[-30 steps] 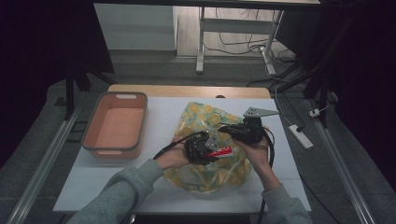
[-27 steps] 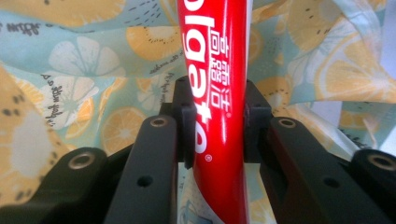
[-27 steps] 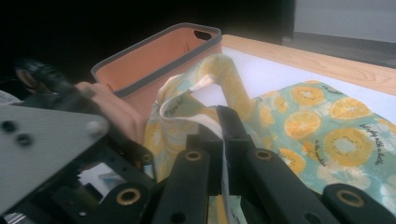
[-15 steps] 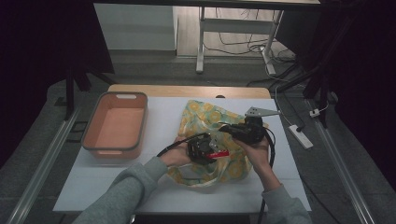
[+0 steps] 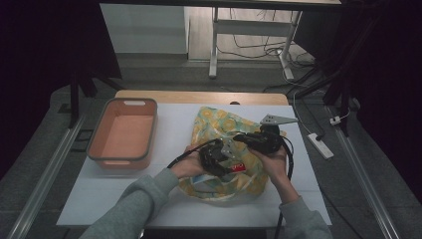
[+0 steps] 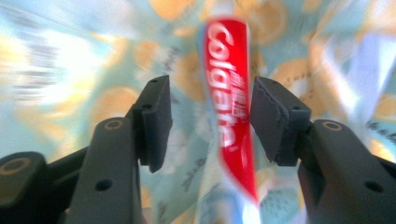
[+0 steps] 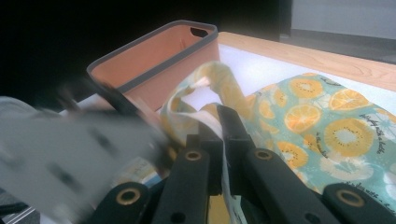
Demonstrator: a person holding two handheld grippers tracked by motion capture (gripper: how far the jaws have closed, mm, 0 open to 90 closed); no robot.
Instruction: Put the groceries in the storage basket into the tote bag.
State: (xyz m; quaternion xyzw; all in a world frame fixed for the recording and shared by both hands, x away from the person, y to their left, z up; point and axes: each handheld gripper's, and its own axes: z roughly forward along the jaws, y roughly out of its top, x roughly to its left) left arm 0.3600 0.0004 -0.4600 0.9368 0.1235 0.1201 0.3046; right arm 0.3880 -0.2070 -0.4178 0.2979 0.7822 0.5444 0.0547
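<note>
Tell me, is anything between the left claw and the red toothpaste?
No. The left claw has just been opening, and the toothpaste tube sits right in the gap between its jaws with nothing in front. The right claw pinches the bag's edge.

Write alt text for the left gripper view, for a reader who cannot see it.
A red Colgate toothpaste tube lies lengthwise between the left gripper's two black jaws, which have just been opening and stand apart from it. Behind it, blurred, is the orange-slice patterned cloth bag.
</note>
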